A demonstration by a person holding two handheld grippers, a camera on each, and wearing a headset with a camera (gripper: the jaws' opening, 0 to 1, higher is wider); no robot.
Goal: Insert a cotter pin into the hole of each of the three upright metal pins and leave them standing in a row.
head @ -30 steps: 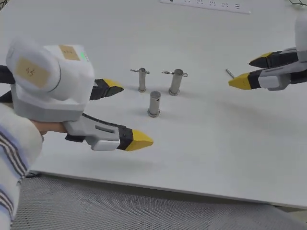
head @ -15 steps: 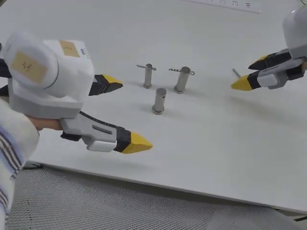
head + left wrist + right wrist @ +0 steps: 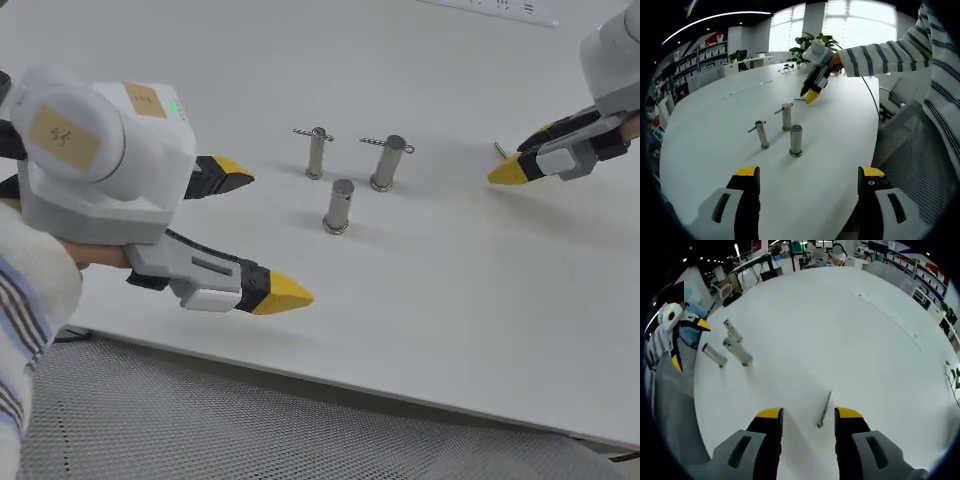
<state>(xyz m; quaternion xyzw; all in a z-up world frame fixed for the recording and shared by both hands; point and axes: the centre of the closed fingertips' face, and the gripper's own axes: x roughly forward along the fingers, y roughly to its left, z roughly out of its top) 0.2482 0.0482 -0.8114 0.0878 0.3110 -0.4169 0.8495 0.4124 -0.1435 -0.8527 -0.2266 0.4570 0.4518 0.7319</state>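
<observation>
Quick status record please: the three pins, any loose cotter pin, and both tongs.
left tongs: open, empty
right tongs: open, empty
fitted: back-left pin, back-right pin, each with a cotter pin through its top
unfitted: front pin, upright, hole empty
loose cotter pin: flat on the table, just ahead of the right tongs' tips
row: not yet; front pin stands forward of the other two

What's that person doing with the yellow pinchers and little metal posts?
A person holds a gripper in each hand. On the white table, the two upright back pins have cotter pins through them; the front pin has none. The right gripper has its open jaws at a loose cotter pin on the table. The left gripper hovers open nearby.
</observation>
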